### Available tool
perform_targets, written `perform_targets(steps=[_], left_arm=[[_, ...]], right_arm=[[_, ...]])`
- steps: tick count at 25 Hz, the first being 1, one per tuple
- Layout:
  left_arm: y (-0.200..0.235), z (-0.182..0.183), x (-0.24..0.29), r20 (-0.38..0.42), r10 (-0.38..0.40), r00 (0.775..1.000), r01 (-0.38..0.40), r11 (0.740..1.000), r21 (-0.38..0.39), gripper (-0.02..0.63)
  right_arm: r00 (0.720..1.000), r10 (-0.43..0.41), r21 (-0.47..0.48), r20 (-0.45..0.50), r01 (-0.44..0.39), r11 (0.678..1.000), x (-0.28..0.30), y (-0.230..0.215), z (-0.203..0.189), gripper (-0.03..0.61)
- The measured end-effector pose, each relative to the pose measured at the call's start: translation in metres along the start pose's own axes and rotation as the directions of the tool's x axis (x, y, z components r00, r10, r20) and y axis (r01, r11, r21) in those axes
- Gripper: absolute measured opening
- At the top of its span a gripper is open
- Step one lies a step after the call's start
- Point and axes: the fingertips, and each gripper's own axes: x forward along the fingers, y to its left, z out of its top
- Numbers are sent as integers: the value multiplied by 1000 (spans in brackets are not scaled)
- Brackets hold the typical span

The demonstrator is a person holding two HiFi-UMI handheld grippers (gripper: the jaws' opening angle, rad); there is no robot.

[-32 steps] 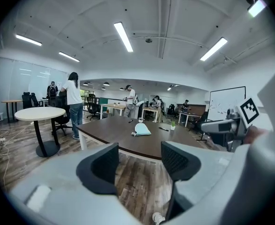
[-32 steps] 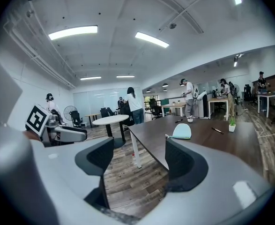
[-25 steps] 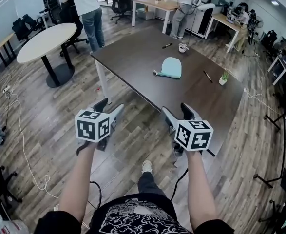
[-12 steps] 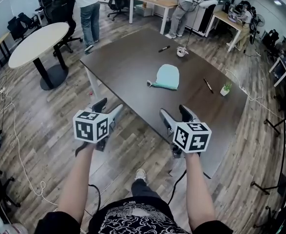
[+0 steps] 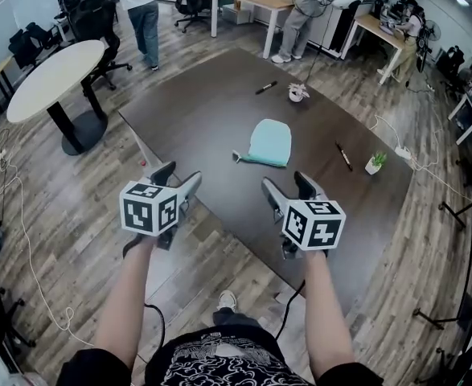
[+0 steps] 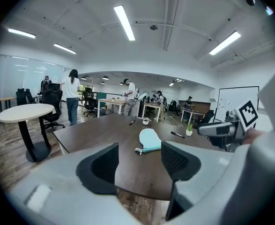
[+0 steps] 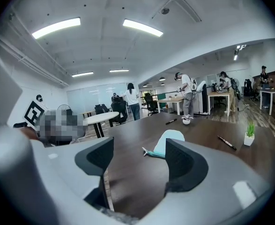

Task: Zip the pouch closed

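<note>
Left gripper [image 5: 179, 180] and right gripper [image 5: 289, 190], jaws apart and empty, hover near the dark table's [image 5: 203, 119] edge, well short of the light-blue pouch [image 5: 268, 142].

A large dark-brown worktop [image 5: 195, 119] stands on a wood-plank floor [image 5: 75, 207] in an open office. A pale blue-green pouch [image 5: 269, 142] lies flat near the worktop's middle, a small tab [image 5: 237, 157] sticking out at its near left corner. Beyond it, towards the far edge, lie a black marker [image 5: 266, 88] and, just to its right, a small white object [image 5: 298, 94] too small to identify. To the pouch's right rests a second dark pen [image 5: 343, 156], with a small potted plant [image 5: 375, 163] upright near the right edge.
</note>
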Motion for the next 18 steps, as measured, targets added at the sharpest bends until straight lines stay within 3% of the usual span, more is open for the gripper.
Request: perform_targets(steps=[18], left_arm=[[-9, 40, 101, -32, -33, 999, 35, 998, 57, 284]], right_arm=[[999, -47, 53, 3, 47, 998, 53, -81, 21, 333]])
